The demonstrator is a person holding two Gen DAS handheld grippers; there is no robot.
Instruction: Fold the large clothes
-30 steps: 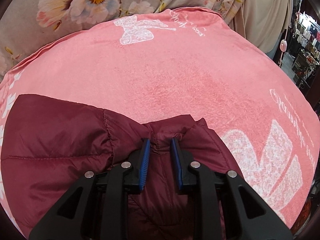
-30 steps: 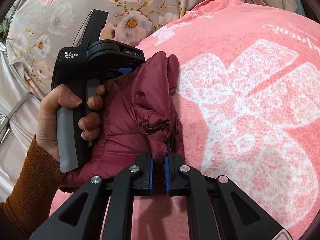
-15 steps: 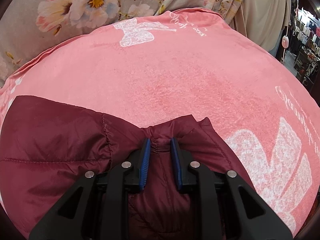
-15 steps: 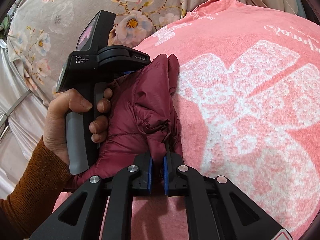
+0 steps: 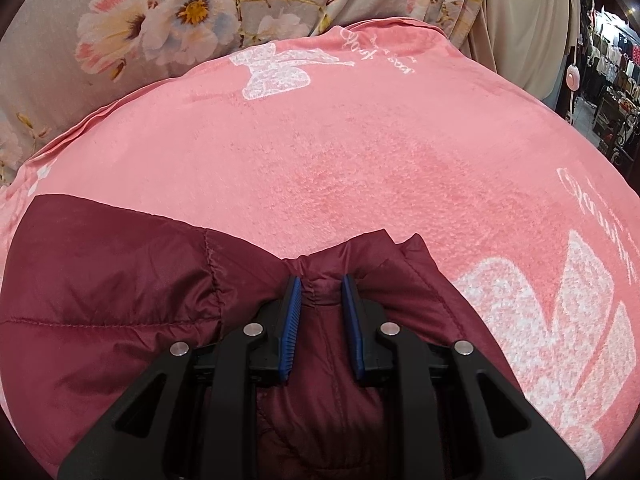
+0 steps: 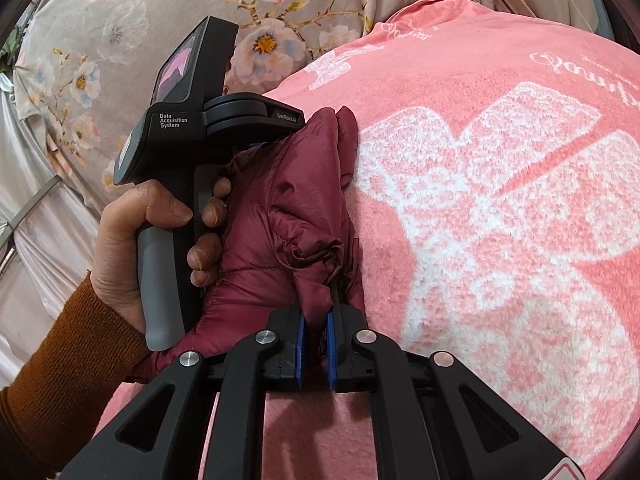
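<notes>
A pink blanket (image 5: 360, 168) printed with white butterflies covers the near surface, a grey floral cloth (image 5: 200, 12) hangs behind it, and at far right racks of clothes (image 5: 612, 64) stand dimly lit.

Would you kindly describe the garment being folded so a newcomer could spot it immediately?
Start at the pink blanket with white butterfly prints that covers the surface. At its near edge lies the maroon puffer jacket, pinched by the left tool and the right tool. It is the only dark, shiny, quilted fabric there.
</notes>
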